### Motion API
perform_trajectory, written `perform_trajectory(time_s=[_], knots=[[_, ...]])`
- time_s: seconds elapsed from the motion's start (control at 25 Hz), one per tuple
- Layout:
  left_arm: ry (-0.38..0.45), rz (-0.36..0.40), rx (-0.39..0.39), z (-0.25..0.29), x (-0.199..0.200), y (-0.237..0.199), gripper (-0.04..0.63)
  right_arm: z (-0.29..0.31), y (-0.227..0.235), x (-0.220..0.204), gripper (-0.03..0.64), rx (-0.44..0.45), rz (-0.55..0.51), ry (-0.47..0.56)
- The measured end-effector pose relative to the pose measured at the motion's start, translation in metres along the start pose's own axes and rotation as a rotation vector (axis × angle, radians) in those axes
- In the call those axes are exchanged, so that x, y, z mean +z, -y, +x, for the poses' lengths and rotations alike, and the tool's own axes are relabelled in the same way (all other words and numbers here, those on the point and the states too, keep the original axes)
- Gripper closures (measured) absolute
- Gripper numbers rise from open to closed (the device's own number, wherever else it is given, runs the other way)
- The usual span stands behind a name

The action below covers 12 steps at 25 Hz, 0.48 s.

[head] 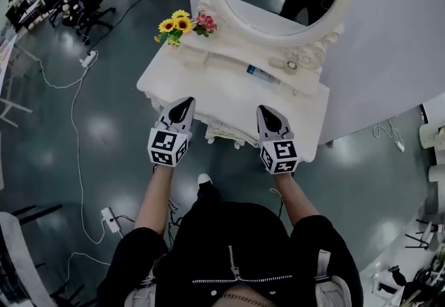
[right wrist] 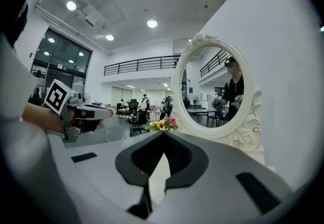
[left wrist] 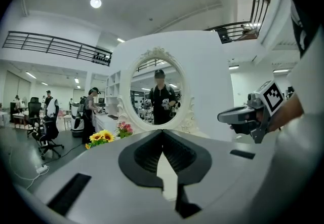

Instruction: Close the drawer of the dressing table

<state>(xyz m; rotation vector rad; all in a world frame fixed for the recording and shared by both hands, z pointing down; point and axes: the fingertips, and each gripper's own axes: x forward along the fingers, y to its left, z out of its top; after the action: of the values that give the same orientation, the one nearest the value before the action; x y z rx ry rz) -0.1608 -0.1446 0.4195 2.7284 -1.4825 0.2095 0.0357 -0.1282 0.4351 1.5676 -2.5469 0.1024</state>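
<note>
Item: dressing table [head: 208, 83]. We find its drawer [head: 224, 133] under the near edge, between our tools. Left gripper [head: 185, 103] and right gripper [head: 266, 111]: jaws shut, empty, held above that edge, which we judge suits pushing rather than gripping.

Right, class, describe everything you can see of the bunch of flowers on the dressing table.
The bunch of flowers mixes yellow sunflower-like blooms, pink ones and green leaves. It stands at the back left corner of the white dressing table, just left of the mirror frame. Whatever holds it cannot be made out.
</note>
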Motion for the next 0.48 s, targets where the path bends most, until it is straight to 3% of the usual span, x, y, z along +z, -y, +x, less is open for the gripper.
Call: perform_trajectory(time_s=[0.2, 0.48], knots=[[0.006, 0.021, -0.077, 0.040, 0.002, -0.039, 0.575, 0.040, 0.005, 0.008, 0.612, -0.076, 0.015, 0.017], [0.045, 0.001, -0.137, 0.084, 0.019, -0.061, 0.575, 0.070, 0.022, 0.006, 0.611, -0.126, 0.024, 0.005]])
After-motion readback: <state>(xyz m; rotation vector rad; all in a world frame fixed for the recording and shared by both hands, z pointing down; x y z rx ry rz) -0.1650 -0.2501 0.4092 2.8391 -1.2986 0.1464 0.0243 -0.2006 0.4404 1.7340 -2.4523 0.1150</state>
